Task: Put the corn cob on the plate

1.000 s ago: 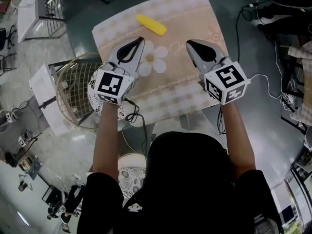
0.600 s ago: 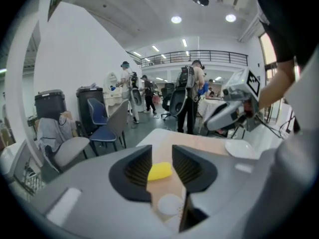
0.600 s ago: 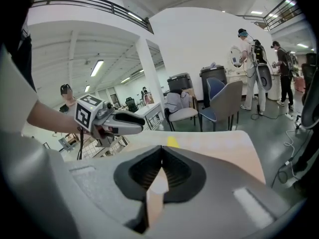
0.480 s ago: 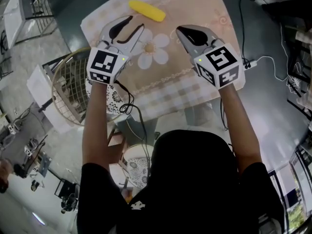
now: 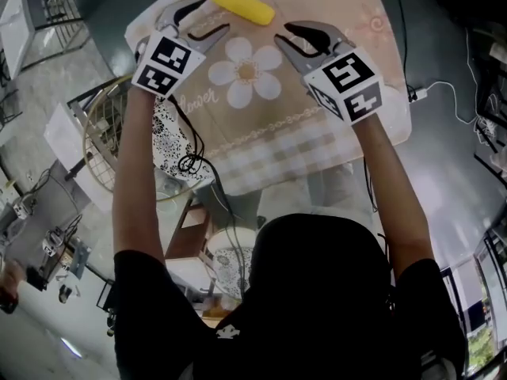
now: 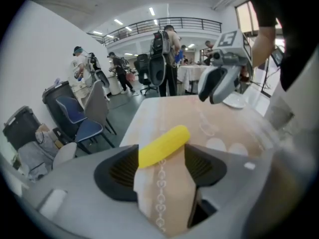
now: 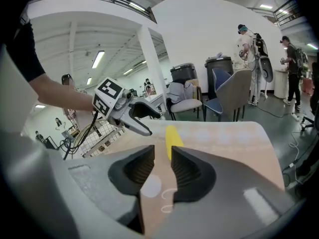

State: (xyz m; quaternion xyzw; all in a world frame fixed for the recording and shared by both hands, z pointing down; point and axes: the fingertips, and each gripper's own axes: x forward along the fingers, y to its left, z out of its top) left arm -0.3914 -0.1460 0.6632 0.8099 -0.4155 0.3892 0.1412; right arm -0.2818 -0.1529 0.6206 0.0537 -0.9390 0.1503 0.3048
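A yellow corn cob (image 5: 240, 5) lies on the peach flowered tablecloth (image 5: 317, 141) near the far edge. My left gripper (image 5: 212, 16) sits just left of the cob's near end. Its jaws have just been opening and stand wide. In the left gripper view the cob (image 6: 164, 144) lies crosswise just past my left gripper (image 6: 160, 158), untouched by the pads. My right gripper (image 5: 283, 35) hovers to the right of the cob. Its jaws have just been opening to a narrow gap and hold nothing. Ahead of my right gripper (image 7: 163, 156) lies the cob (image 7: 173, 136). I see no plate on the table.
A round wire basket (image 5: 107, 141) stands left of the table, with a black-and-white patterned round thing (image 5: 170, 145) beside it. Cables (image 5: 444, 93) trail on the floor at right. Chairs (image 6: 82, 121) and standing people (image 6: 167, 59) are beyond the table.
Both grippers have moved forward over the table toward the corn cob. The left jaws went from shut to wide open. The right jaws opened slightly.
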